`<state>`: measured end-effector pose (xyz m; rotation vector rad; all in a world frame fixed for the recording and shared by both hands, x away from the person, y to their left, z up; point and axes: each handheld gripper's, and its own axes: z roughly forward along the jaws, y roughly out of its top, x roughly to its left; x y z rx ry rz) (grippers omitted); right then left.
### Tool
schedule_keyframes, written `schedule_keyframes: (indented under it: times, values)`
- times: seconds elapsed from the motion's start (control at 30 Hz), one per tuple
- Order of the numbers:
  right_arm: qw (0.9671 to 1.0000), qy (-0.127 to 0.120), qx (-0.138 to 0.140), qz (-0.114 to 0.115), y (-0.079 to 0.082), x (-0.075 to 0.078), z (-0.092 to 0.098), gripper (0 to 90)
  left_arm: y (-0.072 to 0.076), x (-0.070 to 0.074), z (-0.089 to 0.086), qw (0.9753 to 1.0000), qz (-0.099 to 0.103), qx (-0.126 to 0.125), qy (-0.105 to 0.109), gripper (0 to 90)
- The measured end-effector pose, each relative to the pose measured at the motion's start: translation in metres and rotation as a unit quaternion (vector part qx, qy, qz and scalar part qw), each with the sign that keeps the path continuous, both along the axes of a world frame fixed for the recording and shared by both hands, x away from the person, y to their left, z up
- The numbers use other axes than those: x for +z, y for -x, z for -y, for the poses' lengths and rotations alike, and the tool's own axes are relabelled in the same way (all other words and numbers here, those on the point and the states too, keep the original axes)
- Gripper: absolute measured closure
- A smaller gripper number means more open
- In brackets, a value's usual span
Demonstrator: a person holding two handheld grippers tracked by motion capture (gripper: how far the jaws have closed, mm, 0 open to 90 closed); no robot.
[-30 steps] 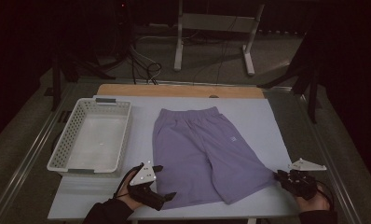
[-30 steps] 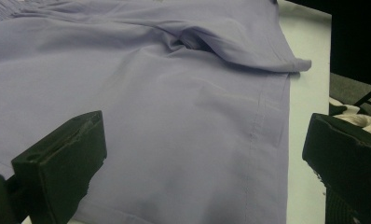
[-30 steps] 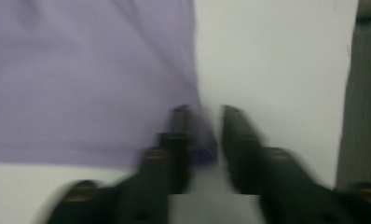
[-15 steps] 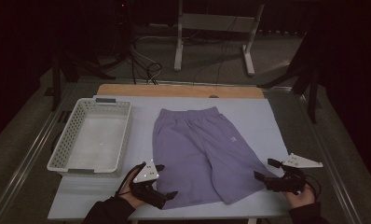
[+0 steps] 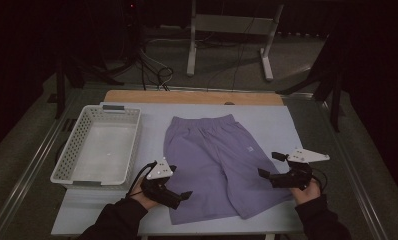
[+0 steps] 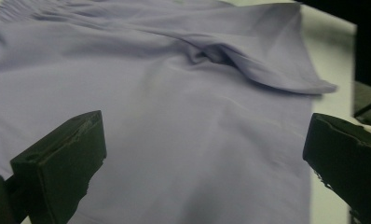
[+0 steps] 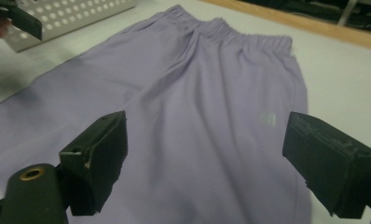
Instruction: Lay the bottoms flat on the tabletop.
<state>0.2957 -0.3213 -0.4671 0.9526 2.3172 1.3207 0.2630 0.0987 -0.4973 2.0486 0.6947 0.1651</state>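
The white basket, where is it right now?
In the high view the white basket sits on the table's left side, beside the purple shorts, just beyond the left gripper.

An empty white basket [image 5: 97,150] sits on the pale table [image 5: 282,125], left side.

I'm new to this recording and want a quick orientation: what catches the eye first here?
A pair of lilac shorts lies spread flat mid-table, waistband at the far side. The left gripper and right gripper sit at its near corners, both open. A white basket stands to the left.
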Motion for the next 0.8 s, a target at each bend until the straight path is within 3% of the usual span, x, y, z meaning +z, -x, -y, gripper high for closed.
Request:
schedule_keyframes:
  times: [0.1, 0.13, 0.23, 0.33, 0.43, 0.47, 0.57, 0.6, 0.7, 0.73, 0.77, 0.8]
  values:
    - [1.0000, 0.001, 0.007, 0.006, -0.008, 0.003, -0.007, 13.8, -0.005, 0.007, 0.001, 1.0000, 0.005, 0.000, -0.006, 0.1]
    - [0.9999, 0.007, 0.012, 0.007, -0.017, 0.006, -0.013, 13.7, -0.010, 0.016, 0.001, 0.9999, 0.010, 0.008, -0.007, 0.1]
    - [0.9998, 0.003, -0.001, 0.018, -0.026, 0.010, -0.020, 13.8, -0.016, 0.025, 0.000, 0.9997, 0.017, 0.015, -0.009, 0.1]
    - [0.9997, -0.005, -0.001, 0.023, -0.038, 0.012, -0.026, 13.9, -0.033, 0.037, 0.000, 0.9984, 0.027, 0.045, -0.020, 0.2]
    - [0.9995, -0.010, 0.000, 0.031, -0.048, 0.017, -0.033, 13.8, -0.042, 0.045, 0.000, 0.9976, 0.034, 0.055, -0.024, 0.2]
    - [0.9992, -0.005, -0.004, 0.040, -0.052, 0.020, -0.035, 13.7, -0.051, 0.053, -0.001, 0.9973, 0.038, 0.060, -0.018, 0.2]
    - [0.9988, -0.011, -0.003, 0.049, -0.058, 0.026, -0.037, 13.7, -0.061, 0.061, 0.000, 0.9969, 0.030, 0.067, -0.027, 0.2]
    - [0.9987, -0.010, -0.001, 0.050, -0.065, 0.030, -0.040, 13.4, -0.069, 0.066, 0.003, 0.9956, 0.038, 0.078, -0.035, 0.2]
    - [0.9979, -0.007, -0.005, 0.064, -0.071, 0.033, -0.041, 13.2, -0.078, 0.070, 0.005, 0.9945, 0.034, 0.091, -0.039, 0.2]
    - [0.9981, -0.007, -0.008, 0.061, -0.079, 0.035, -0.042, 13.2, -0.086, 0.073, 0.007, 0.9926, 0.036, 0.109, -0.039, 0.2]
    - [0.9981, -0.007, -0.008, 0.061, -0.079, 0.035, -0.042, 13.2, -0.086, 0.073, 0.007, 0.9926, 0.036, 0.109, -0.039, 0.2]
    - [0.9980, -0.006, -0.009, 0.062, -0.081, 0.035, -0.042, 13.2, -0.095, 0.075, 0.009, 0.9904, 0.037, 0.125, -0.045, 0.2]
